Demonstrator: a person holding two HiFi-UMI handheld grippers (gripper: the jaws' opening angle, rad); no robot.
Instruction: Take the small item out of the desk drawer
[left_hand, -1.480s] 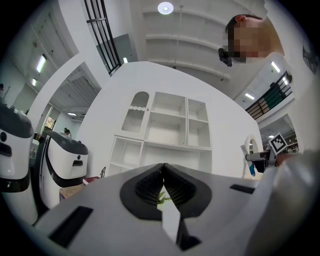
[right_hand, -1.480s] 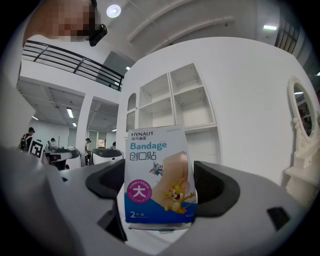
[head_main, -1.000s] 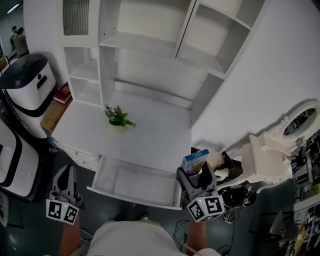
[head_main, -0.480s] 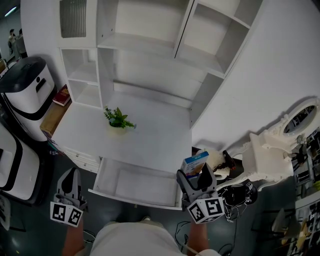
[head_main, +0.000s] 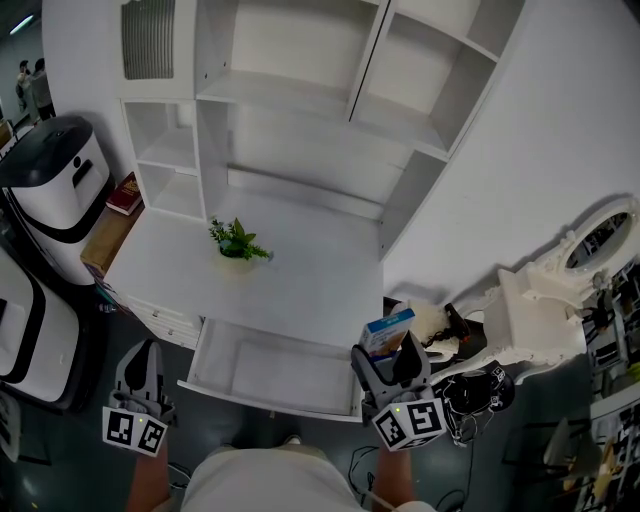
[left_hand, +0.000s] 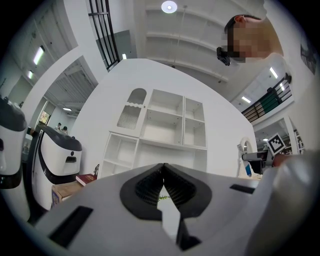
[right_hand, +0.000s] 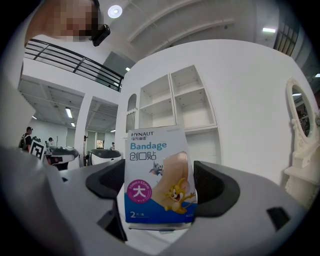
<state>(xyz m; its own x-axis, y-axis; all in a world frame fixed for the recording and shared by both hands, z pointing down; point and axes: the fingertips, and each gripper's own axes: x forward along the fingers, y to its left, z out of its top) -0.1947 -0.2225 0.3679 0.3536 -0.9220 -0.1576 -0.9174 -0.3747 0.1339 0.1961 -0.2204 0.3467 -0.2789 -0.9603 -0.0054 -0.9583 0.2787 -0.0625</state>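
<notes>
My right gripper (head_main: 392, 358) (right_hand: 159, 186) is shut on a blue and white bandage box (head_main: 388, 331) (right_hand: 159, 177), which stands upright between its jaws, just right of the open drawer. The white desk drawer (head_main: 272, 370) is pulled out below the desk top and looks bare inside. My left gripper (head_main: 139, 372) (left_hand: 163, 187) hangs left of the drawer, its jaws shut with nothing between them.
A small potted plant (head_main: 236, 243) stands on the white desk (head_main: 310, 270) under open shelves. A white and black machine (head_main: 55, 180) and a red book (head_main: 124, 193) are at the left. An ornate white mirror stand (head_main: 560, 290) and cables clutter the right.
</notes>
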